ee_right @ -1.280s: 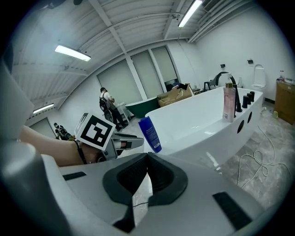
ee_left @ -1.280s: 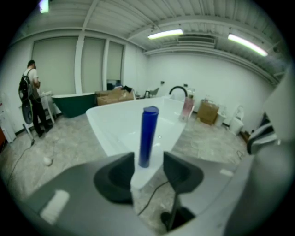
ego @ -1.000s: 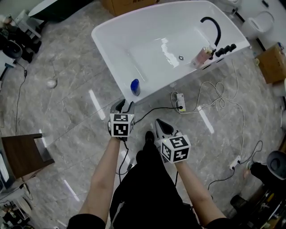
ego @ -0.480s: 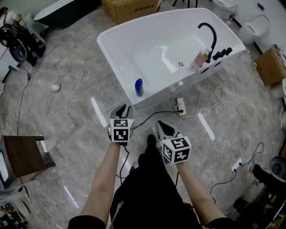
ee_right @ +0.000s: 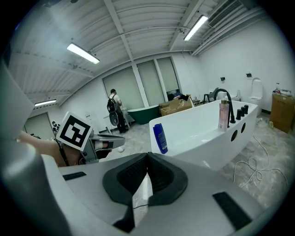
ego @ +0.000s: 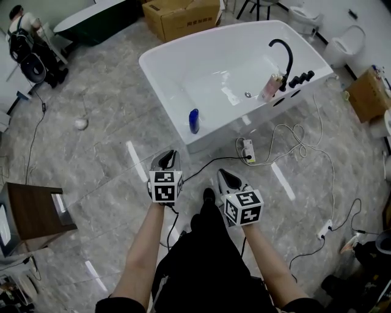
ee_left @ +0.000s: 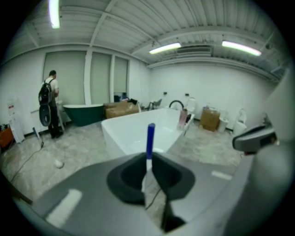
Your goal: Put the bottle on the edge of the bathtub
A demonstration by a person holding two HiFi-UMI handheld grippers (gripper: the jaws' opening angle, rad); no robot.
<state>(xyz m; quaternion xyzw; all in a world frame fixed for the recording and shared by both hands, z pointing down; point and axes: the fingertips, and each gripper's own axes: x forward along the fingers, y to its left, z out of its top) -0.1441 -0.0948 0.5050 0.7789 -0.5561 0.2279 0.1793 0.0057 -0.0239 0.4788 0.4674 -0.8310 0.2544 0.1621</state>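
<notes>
Blue bottle (ego: 193, 120) could tip off the bathtub's (ego: 160, 92) narrow near edge if nudged. The left gripper (ego: 166, 160) has just been closing on nothing, and the right gripper (ego: 223, 177) is pressed together, empty.

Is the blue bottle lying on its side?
No, the blue bottle stands upright on the rim of the bathtub.

Glossy tub (ego: 201, 67), shiny stone flr (ego: 104, 153), cardbd box (ego: 180, 18)

We find the bottle (ego: 193, 120) on the bathtub's (ego: 201, 73) near rim, the faucet (ego: 282, 52) at its right end and a cardboard box (ego: 181, 17) behind it.
</notes>
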